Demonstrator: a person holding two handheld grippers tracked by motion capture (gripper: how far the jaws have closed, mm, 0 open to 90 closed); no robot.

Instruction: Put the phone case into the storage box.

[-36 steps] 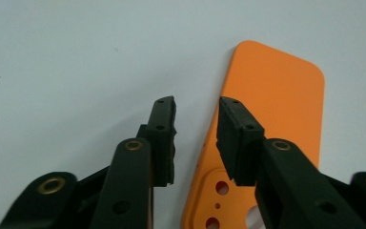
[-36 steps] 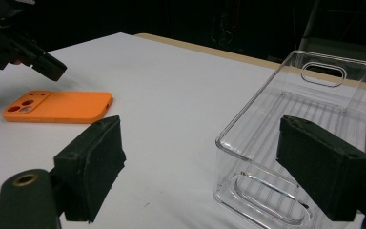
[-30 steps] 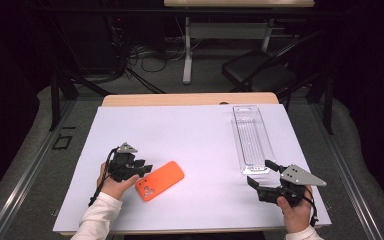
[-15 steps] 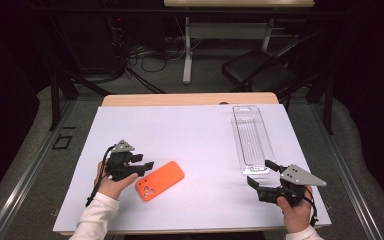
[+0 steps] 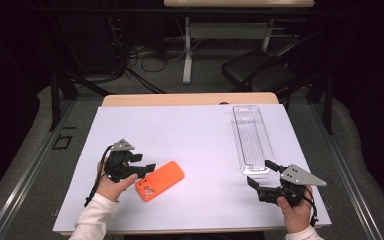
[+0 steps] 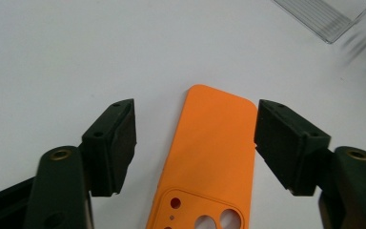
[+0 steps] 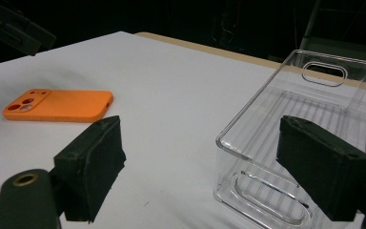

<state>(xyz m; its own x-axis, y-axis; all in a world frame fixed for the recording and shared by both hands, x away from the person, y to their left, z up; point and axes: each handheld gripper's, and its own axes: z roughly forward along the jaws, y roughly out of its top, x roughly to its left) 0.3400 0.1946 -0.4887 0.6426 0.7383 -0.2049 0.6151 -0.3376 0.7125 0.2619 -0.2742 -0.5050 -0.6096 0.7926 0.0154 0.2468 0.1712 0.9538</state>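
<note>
An orange phone case lies flat on the white sheet, camera cut-outs toward the person. My left gripper is at the case's left end. In the left gripper view the case lies between the jaws of the left gripper. These jaws have just been opening and neither pad presses on it. My right gripper stands open at the near end of a clear plastic tray. In the right gripper view the tray is ahead of the right gripper, and the case lies far left.
The white sheet covers most of the wooden table, whose far edge shows bare. Beyond the table stand a dark chair and a desk leg, with cables on the floor.
The left gripper's jaws have spread wider around the orange case, which stays flat on the sheet. The right gripper and the tray have not moved.
</note>
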